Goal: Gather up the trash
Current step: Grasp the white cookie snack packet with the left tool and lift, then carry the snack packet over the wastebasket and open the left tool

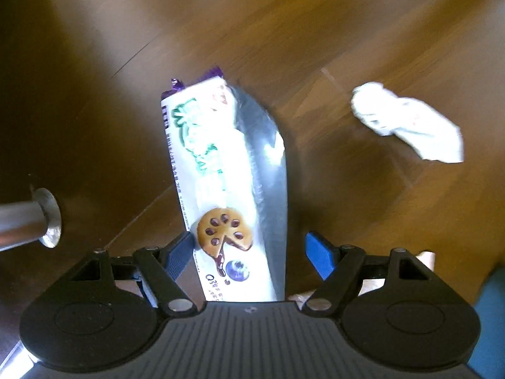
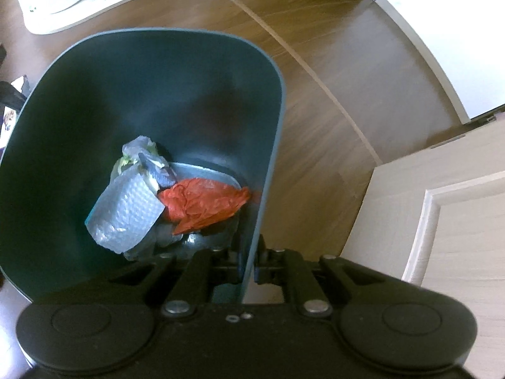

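Observation:
In the left wrist view a long white cookie wrapper (image 1: pixel 214 145) with a purple end and a silver inside lies on the brown wood floor. My left gripper (image 1: pixel 249 254) points down over its near end, open, one blue pad on each side; the right pad stands clear of it. A crumpled white tissue (image 1: pixel 407 123) lies to the right. In the right wrist view my right gripper (image 2: pixel 251 268) is shut on the near right wall of a dark teal bin (image 2: pixel 189 72). Inside lie a red crumpled bag (image 2: pixel 205 205) and a silver padded pouch (image 2: pixel 126 214).
A chrome furniture leg (image 1: pixel 31 221) with a round foot stands on the floor left of the wrapper. Around the bin are a white door (image 2: pixel 442 237) at the right, a white panel (image 2: pixel 442 47) at the upper right and a white round base (image 2: pixel 53 0) at the top left.

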{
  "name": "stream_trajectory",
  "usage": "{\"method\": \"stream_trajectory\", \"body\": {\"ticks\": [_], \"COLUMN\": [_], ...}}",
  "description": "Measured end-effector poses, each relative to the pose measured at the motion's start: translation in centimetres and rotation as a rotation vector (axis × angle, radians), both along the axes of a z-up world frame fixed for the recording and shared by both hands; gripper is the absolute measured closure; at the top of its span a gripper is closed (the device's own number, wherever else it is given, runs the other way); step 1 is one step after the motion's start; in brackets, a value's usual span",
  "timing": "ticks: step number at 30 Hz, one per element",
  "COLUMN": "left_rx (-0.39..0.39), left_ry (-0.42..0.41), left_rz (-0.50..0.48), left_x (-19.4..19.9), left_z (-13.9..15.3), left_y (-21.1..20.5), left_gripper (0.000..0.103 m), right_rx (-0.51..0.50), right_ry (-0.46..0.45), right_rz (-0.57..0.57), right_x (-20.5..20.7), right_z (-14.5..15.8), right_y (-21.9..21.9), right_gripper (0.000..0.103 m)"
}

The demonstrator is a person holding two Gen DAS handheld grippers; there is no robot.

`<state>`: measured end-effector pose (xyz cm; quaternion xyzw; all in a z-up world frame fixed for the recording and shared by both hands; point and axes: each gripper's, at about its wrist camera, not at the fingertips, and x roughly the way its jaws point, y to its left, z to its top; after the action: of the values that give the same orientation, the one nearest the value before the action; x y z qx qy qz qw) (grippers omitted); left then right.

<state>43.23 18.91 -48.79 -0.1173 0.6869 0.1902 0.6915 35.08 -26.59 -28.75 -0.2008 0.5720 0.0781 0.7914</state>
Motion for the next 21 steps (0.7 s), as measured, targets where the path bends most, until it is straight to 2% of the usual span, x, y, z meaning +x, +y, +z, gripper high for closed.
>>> {"method": "stream_trajectory", "body": {"ticks": [5,7,11,12,17,21], "left_rx": [0.025,0.032,0.046,0.060,0.099,0.095], "left_ry": [0.023,0.022,0.000,0.002,-0.010,-0.029], "left_rz": [-0.002,0.001,0.016,0.012,-0.035,-0.061], "left_x": [-0.2,-0.4,-1.0,-1.3,-2.2,-2.7], "left_z": [-1.9,-2.1,-1.4,-1.1,1.3,4.6], "left_y": [0.0,-0.2,-0.4,-0.6,-1.9,-3.3], "left_gripper": [0.027,0.039,0.054,0.060,0.062,0.063], "right_rx": [0.008,0.010,0.015,0.015,0.014,0.026], "right_ry": [0.011,0.015,0.019,0.019,0.009,0.007], "right_rz": [0.004,0.003,0.001,0.002,0.004,-0.001], "right_x": [0.4,0.5,0.6,0.6,0.5,0.4], "right_z": [-0.6,-0.7,-0.9,-0.9,-0.9,-0.8], "right_y": [-0.6,-0.8,-1.0,-1.0,-0.9,-1.1], "right_gripper": [0.096,0.096,0.096,0.096,0.096,0.097]}}
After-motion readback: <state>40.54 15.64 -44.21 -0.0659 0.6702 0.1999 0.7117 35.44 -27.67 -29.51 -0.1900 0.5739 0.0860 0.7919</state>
